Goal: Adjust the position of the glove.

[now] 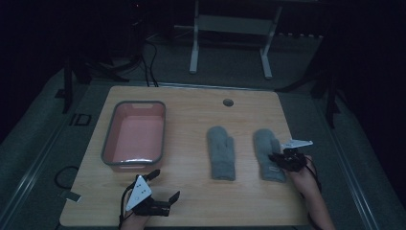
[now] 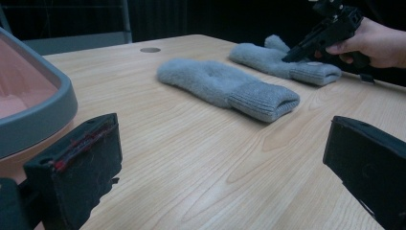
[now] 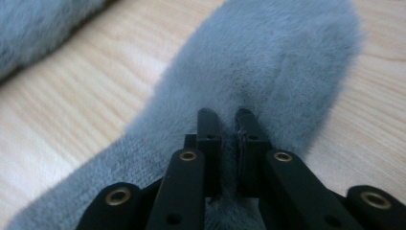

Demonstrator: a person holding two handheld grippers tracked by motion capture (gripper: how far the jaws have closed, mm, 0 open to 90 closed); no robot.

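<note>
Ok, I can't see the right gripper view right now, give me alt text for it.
The right claw, jaws nearly together, pinches the fuzzy fabric of a grey mitten lying on the light wooden table. Part of a second grey mitten shows at the upper left corner.

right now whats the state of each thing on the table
pink tub: upright, holds nothing
left mitten: flat, untouched
right mitten: flat, fabric pinched by right tongs
left tongs: open wide, holding nothing
</note>
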